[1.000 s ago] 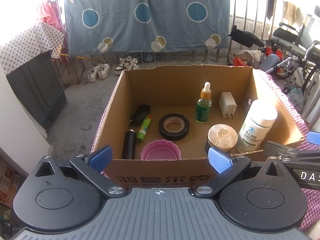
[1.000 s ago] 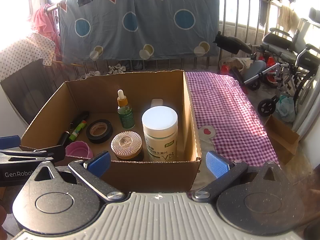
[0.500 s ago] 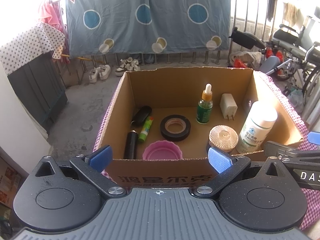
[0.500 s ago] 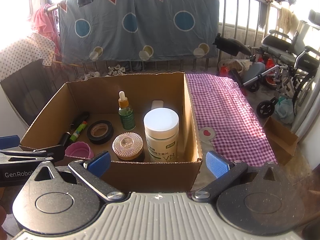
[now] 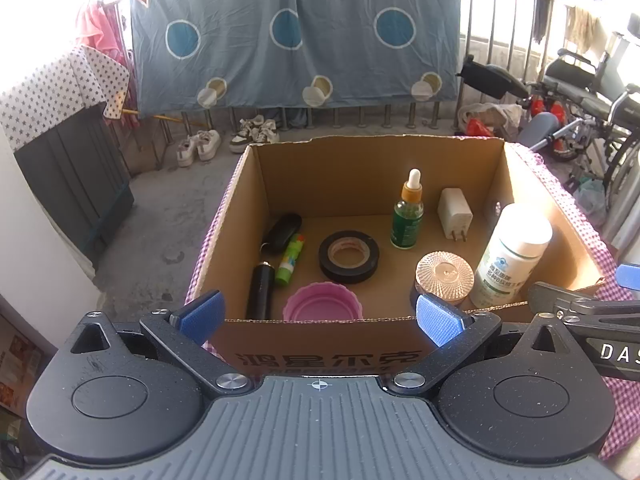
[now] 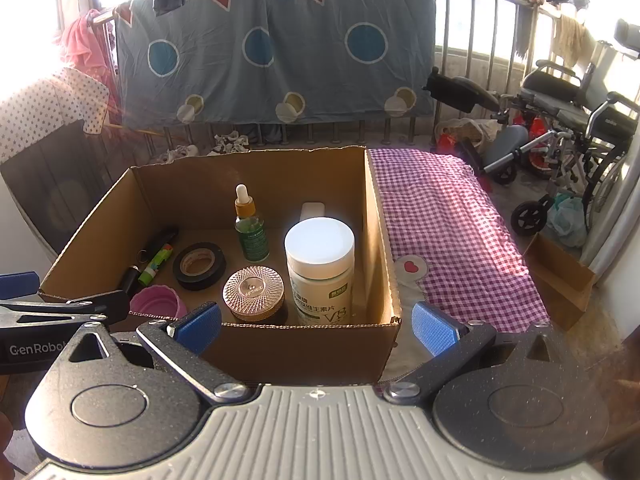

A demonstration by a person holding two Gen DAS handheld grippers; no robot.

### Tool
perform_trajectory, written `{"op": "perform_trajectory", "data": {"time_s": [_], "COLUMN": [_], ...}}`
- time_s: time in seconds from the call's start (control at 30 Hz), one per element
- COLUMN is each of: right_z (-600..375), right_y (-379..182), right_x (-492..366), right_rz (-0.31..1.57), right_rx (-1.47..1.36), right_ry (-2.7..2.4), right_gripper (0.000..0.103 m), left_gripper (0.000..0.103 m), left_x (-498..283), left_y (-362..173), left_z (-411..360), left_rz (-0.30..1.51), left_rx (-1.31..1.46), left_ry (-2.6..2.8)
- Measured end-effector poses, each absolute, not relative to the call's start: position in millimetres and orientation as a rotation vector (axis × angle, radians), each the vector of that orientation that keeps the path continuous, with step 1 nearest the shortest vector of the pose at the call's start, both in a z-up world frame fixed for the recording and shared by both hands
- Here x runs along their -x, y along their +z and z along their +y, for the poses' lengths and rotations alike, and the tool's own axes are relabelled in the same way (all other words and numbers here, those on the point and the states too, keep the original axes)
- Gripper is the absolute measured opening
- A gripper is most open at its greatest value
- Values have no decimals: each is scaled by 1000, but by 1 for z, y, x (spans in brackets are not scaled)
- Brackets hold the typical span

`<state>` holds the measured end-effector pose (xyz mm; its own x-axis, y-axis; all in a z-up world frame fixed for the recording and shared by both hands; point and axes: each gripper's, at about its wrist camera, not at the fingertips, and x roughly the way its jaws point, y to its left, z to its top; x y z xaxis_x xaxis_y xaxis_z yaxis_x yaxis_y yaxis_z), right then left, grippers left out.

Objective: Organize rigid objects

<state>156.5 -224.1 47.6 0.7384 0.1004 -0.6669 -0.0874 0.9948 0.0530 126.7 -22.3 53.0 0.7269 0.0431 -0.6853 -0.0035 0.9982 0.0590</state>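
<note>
A blue sheet [image 6: 276, 52] with darker circles and red triangles hangs along a metal railing [image 6: 480, 40] across the top of the frame, with bright daylight burning out the upper corners. Below it lies a grey concrete floor [image 5: 168, 216] with white sneakers [image 5: 200, 146] by the railing's foot. A wheelchair [image 6: 572, 128] stands at the right, and a dark cabinet under a star-print cloth [image 5: 52, 92] at the left.

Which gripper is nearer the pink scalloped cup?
Left. The left gripper sits straight before the pink scalloped cup, outside the box wall; the right gripper is off to its right.
</note>
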Motion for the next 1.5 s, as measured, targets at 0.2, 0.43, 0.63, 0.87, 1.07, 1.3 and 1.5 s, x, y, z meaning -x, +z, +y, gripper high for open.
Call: {"op": "perform_trajectory", "data": {"time_s": [0.2, 0.43, 0.63, 0.87, 1.07, 1.3, 1.5], "right_z": [-223, -224, -224, -226, -227, -225, -224], "right_y": [48, 48, 47, 45, 46, 48, 48], "right_x": [-155, -155, -154, -153, -152, -152, -152], "right_rz": [736, 739, 742, 749, 748, 745, 745], "right_rx": [-21, -28, -33, -51, -50, -46, -43], "right_ry": [100, 99, 99, 98, 96, 99, 101], "right_gripper": [103, 103, 103, 103, 103, 103, 103], "left_gripper": [102, 102, 102, 102, 102, 102, 102], "left_x": [-127, -127, -127, -126, -125, -124, -124], "left_y": [53, 53, 53, 52, 53, 54, 55], "left_z": [-22, -22, -21, -23, -24, -26, -24], "left_rz": [760, 761, 761, 762, 763, 761, 760], "left_rx": [-54, -56, -55, -62, -61, -55, -55], "left_ry": [24, 22, 22, 21, 20, 25, 25]}}
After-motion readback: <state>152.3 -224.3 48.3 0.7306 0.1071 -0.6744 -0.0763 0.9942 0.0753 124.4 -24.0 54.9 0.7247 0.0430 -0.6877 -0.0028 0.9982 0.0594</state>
